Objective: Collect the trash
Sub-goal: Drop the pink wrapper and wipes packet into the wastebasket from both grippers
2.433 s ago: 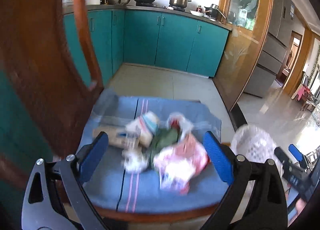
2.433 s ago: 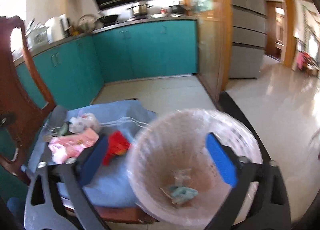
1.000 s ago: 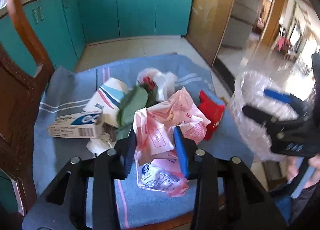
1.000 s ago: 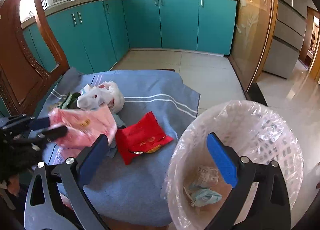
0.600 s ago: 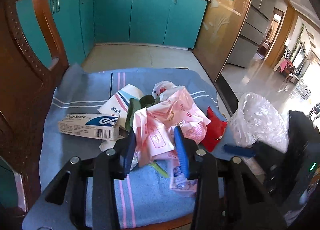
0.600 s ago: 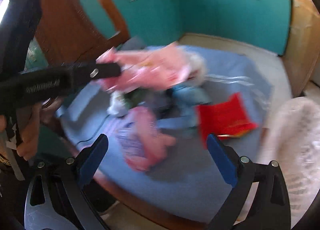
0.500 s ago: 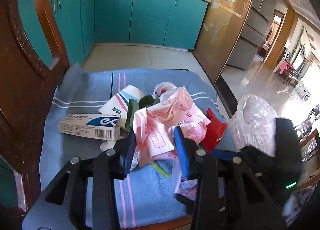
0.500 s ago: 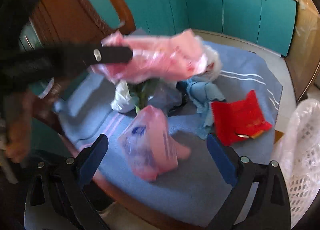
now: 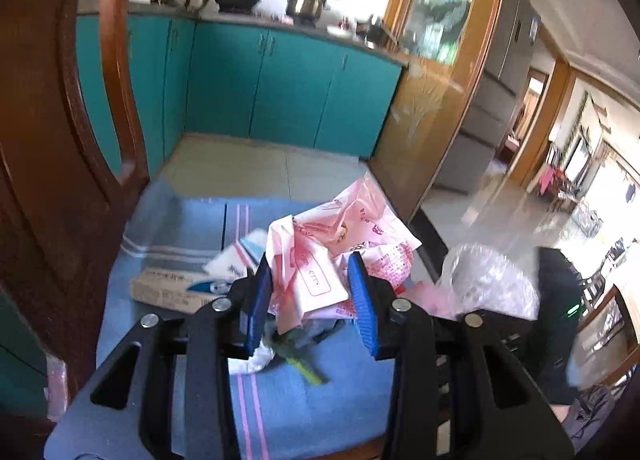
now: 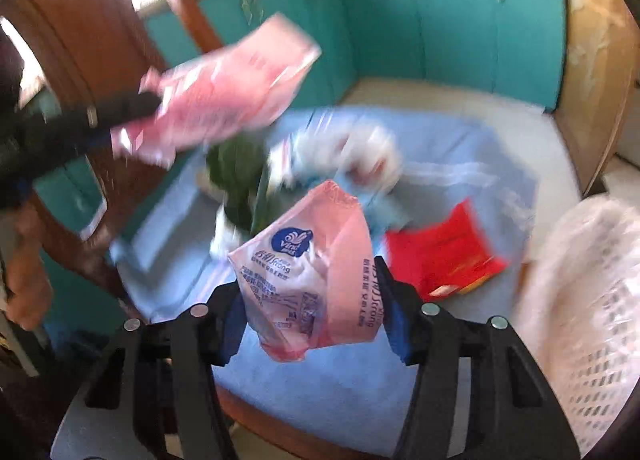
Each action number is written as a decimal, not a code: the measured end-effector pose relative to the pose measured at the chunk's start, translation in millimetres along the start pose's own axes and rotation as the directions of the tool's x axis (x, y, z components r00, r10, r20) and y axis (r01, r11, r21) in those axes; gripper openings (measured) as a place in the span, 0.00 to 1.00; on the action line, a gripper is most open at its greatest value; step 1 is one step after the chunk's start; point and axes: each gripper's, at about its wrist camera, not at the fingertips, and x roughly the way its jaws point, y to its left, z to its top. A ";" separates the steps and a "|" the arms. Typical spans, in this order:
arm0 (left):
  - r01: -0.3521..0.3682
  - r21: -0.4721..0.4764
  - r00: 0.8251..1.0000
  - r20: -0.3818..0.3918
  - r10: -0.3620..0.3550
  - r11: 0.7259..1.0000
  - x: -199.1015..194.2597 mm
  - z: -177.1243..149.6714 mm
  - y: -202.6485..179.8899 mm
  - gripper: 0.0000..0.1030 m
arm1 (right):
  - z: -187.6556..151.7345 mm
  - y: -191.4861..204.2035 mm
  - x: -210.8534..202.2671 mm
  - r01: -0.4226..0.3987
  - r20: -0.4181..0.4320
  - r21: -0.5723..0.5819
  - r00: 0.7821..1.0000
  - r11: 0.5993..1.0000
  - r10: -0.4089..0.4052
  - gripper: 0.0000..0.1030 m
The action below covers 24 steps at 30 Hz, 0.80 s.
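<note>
My left gripper is shut on a crumpled pink-and-white plastic bag and holds it above the chair seat; the bag also shows raised at upper left in the right wrist view. My right gripper is shut on a pink tissue wrapper with a blue logo, held over the seat's front edge. The white lined trash basket stands at the right; it also shows in the left wrist view.
More trash lies on the blue cloth: a red packet, white bags, green leaves, a toothpaste box, a paper cup. The wooden chair back rises at left.
My right gripper has closed on the pink tissue wrapper and lifted it. My left gripper has raised the pink-and-white bag higher off the pile.
</note>
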 end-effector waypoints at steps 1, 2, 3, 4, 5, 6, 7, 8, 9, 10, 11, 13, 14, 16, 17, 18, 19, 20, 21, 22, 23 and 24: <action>0.002 -0.002 1.000 0.019 -0.002 1.000 -2.1 1.7 -3.0 0.38 | 3.8 -7.9 -11.7 0.034 0.039 0.010 0.999 0.999 -0.034 0.55; 0.007 -0.004 1.000 0.024 -0.007 1.000 -2.3 2.6 -5.0 0.38 | 6.4 -14.7 -20.0 0.066 0.070 0.022 0.995 0.998 -0.067 0.55; 0.016 -0.006 1.000 0.022 -0.016 1.000 -0.5 3.7 -9.3 0.38 | 9.6 -27.6 -35.2 0.126 0.111 0.049 0.985 0.991 -0.131 0.55; 0.028 -0.006 1.000 0.015 -0.028 1.000 2.5 4.2 -14.7 0.38 | 10.5 -36.2 -42.9 0.169 0.128 0.077 0.976 0.983 -0.178 0.55; 0.037 -0.003 0.999 0.009 -0.037 0.999 5.3 4.4 -19.6 0.38 | 11.1 -49.8 -53.8 0.217 0.140 0.120 0.962 0.969 -0.232 0.55; 0.050 0.001 0.999 0.003 -0.050 0.999 9.2 4.2 -26.9 0.38 | 10.1 -60.3 -61.9 0.245 0.143 0.152 0.953 0.957 -0.267 0.55; 0.068 0.004 0.998 -0.005 -0.068 0.998 15.1 3.9 -36.8 0.38 | 9.4 -73.2 -70.1 0.277 0.142 0.188 0.942 0.942 -0.305 0.55; 0.084 0.007 0.996 -0.013 -0.084 0.996 19.8 3.1 -44.8 0.38 | 9.1 -86.9 -78.1 0.307 0.140 0.216 0.930 0.927 -0.340 0.55; 0.104 0.014 0.994 -0.024 -0.104 0.994 25.8 1.9 -54.6 0.38 | 7.0 -100.9 -87.3 0.354 0.135 0.250 0.909 0.901 -0.395 0.55; 0.122 0.025 0.992 -0.037 -0.121 0.992 33.1 0.0 -65.9 0.38 | 6.6 -109.1 -90.1 0.379 0.129 0.265 0.897 0.887 -0.422 0.55; 0.137 0.034 0.989 -0.050 -0.136 0.990 38.9 -2.8 -74.9 0.38 | 4.7 -119.0 -96.4 0.413 0.118 0.286 0.880 0.865 -0.460 0.55; 0.176 0.053 0.982 -0.084 -0.171 0.983 50.7 -7.7 -96.8 0.38 | 1.0 -135.1 -104.5 0.434 0.101 0.321 0.868 0.842 -0.486 0.55; 0.204 0.064 0.975 -0.106 -0.197 0.977 58.2 -12.1 -112.8 0.38 | -1.5 -144.0 -108.3 0.433 0.092 0.348 0.867 0.831 -0.490 0.55; 0.251 0.091 0.961 -0.144 -0.237 0.964 69.5 -20.4 -141.3 0.38 | -9.9 -158.7 -114.4 0.433 0.081 0.379 0.865 0.818 -0.496 0.55; 0.268 0.104 0.955 -0.159 -0.250 0.958 74.1 -24.3 -152.1 0.38 | -11.5 -164.9 -118.9 0.438 0.078 0.389 0.861 0.811 -0.503 0.55; 0.284 0.120 0.949 -0.176 -0.262 0.951 79.3 -29.0 -165.2 0.38 | -13.6 -169.3 -122.1 0.446 0.075 0.396 0.855 0.803 -0.513 0.55; 0.299 0.137 0.943 -0.196 -0.270 0.944 84.9 -34.2 -178.3 0.38 | -15.7 -173.1 -125.8 0.453 0.074 0.402 0.850 0.796 -0.521 0.55; 0.310 0.149 0.937 -0.214 -0.276 0.939 90.6 -37.2 -186.3 0.38 | -16.6 -174.7 -126.9 0.456 0.074 0.407 0.847 0.791 -0.527 0.55; 0.324 0.163 0.930 -0.236 -0.283 0.932 96.3 -41.3 -194.8 0.38 | -18.6 -178.9 -129.9 0.458 0.075 0.412 0.845 0.788 -0.530 0.55; 0.339 0.178 0.922 -0.260 -0.288 0.924 101.7 -46.3 -203.4 0.38 | -20.8 -180.8 -131.9 0.459 0.074 0.414 0.844 0.786 -0.531 0.55; 0.343 0.200 0.917 -0.284 -0.281 0.918 108.2 -53.0 -212.2 0.39 | -22.4 -182.7 -131.8 0.462 0.070 0.416 0.843 0.784 -0.534 0.55; 0.341 0.215 0.914 -0.302 -0.270 0.915 114.0 -58.4 -218.1 0.41 | -25.7 -182.7 -132.9 0.462 0.066 0.417 0.843 0.783 -0.533 0.55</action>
